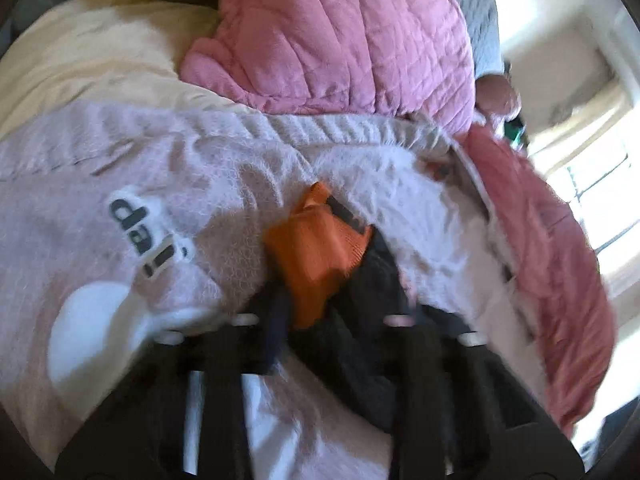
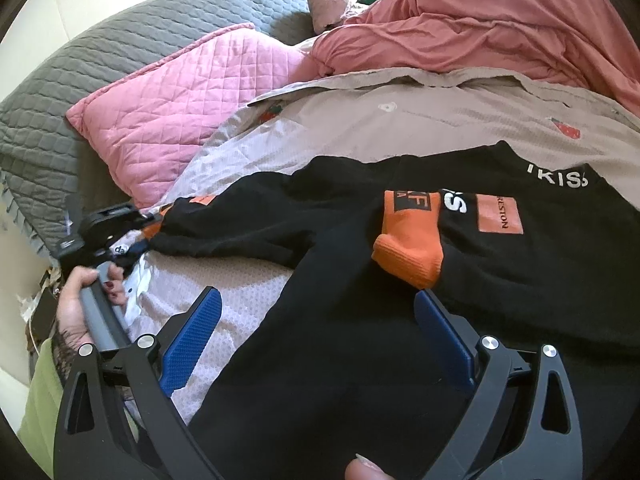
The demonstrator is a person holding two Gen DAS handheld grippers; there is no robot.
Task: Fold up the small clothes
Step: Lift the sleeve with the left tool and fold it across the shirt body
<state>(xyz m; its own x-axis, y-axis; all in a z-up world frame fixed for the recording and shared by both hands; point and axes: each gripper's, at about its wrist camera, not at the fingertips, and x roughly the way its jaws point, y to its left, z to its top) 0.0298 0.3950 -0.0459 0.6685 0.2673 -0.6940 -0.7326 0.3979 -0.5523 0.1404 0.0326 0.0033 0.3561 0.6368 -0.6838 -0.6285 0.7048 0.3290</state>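
A small black top with orange cuffs and orange patches lies spread on the bed. One sleeve is folded across its chest, its orange cuff lying there. My right gripper is open, its blue pads hovering just above the black body. My left gripper is shut on the other sleeve's end; in the left wrist view the gripper pinches the orange cuff and black sleeve.
Under the top lie a pale pink fleece garment and a beige garment. A pink quilted pillow, a grey quilt and a salmon cloth crowd the back of the bed.
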